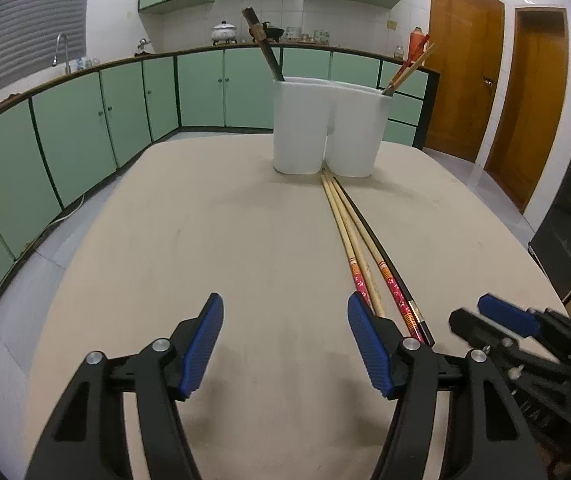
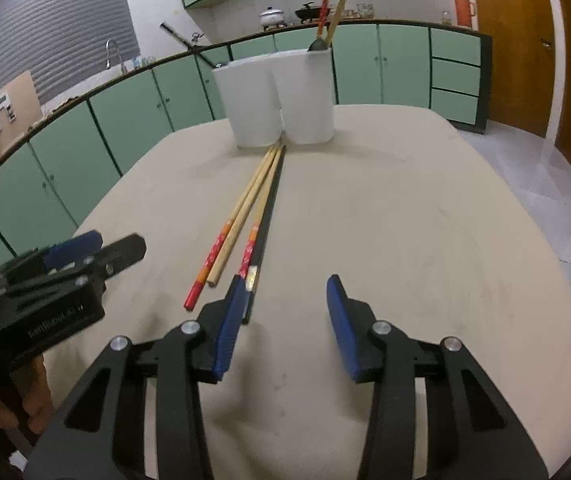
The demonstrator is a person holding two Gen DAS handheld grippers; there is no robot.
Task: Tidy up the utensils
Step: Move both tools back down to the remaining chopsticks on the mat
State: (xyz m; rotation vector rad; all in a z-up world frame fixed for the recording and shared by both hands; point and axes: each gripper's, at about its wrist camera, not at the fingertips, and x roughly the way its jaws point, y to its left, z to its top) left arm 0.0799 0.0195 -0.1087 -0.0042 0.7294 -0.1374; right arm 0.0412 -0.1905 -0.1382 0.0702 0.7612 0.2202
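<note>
Both ribbed blue-padded claws, left claw point(image 1: 285, 344) and right claw point(image 2: 285, 324), stood apart and empty over the matte beige bench point(image 1: 213, 240), with slim wooden chopsticks point(image 1: 345, 232) between them, their butt ends hidden behind pads, ahead of a smooth white twin-cup holder point(image 1: 325, 128).

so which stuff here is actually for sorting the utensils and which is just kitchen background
For the job:
- loose chopsticks on the table
- white two-part holder
- utensils already in the holder

Just around:
- white pot on the counter
- red thermos
- tap
- wooden doors
</note>
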